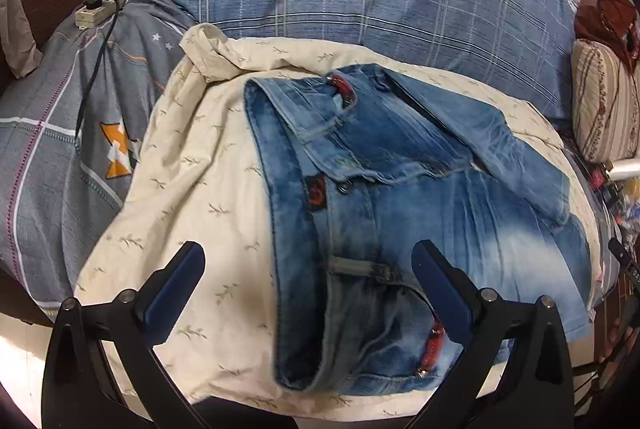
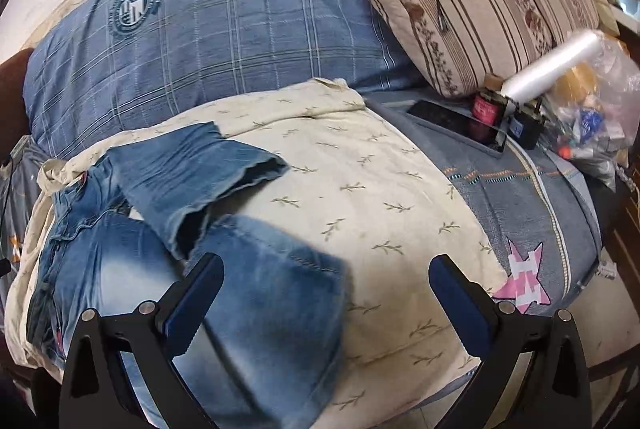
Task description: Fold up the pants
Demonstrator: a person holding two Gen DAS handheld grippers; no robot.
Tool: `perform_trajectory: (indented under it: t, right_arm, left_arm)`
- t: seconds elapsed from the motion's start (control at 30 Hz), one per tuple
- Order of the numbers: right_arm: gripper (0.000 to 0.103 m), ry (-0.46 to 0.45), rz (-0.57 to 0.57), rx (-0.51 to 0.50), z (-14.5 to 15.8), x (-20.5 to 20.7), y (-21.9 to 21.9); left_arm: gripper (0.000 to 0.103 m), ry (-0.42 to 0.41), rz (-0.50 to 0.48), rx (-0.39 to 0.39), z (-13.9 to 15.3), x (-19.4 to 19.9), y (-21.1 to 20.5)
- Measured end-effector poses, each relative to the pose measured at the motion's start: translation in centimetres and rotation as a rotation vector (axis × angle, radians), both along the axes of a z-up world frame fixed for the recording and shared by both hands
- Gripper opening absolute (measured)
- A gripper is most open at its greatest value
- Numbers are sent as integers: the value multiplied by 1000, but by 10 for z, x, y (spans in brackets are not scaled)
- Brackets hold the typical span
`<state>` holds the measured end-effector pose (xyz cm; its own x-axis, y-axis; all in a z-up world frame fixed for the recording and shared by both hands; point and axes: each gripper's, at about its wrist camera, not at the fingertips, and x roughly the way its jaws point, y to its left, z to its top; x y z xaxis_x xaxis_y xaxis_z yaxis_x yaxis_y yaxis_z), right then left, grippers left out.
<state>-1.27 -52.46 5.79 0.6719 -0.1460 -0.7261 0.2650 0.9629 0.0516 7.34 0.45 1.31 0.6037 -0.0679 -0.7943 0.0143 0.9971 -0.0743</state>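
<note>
1. The pants, one pair of faded blue jeans, lie on a cream sheet spread over the bed, filling the centre and lower right of the left wrist view.
2. Progress, as I judge it: the fold has hardly begun. In the left wrist view the waistband runs down the frame with its flap turned over near the button. In the right wrist view the two legs are apart, the upper leg at centre left lying skewed across the lower leg at bottom centre.
3. Still to do, by my reading: lay one leg squarely on the other, smooth them, then fold the length toward the waist.
4. The left gripper hovers over the waistband, fingers spread wide, holding nothing.
5. The right gripper is over the lower leg's hem, fingers also wide and empty; whether they touch the cloth I cannot tell.
6. Counts: one pair of pants with two legs, two grippers, one blue plaid pillow in the upper half, one striped pillow at upper right, and one power strip at upper left of the left wrist view.
</note>
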Motion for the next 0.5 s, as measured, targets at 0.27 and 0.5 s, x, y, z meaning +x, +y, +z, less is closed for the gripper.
perform_trajectory:
  t: [0.27,0.5]
  right_arm:
    - [103,94,123,14,-25,32,7]
    - [101,249,283,-27,-63,69,31]
  left_arm:
    - [103,112,-11,-106,-8,17,11]
    - [103,299,-175,-196,-50,5,-13]
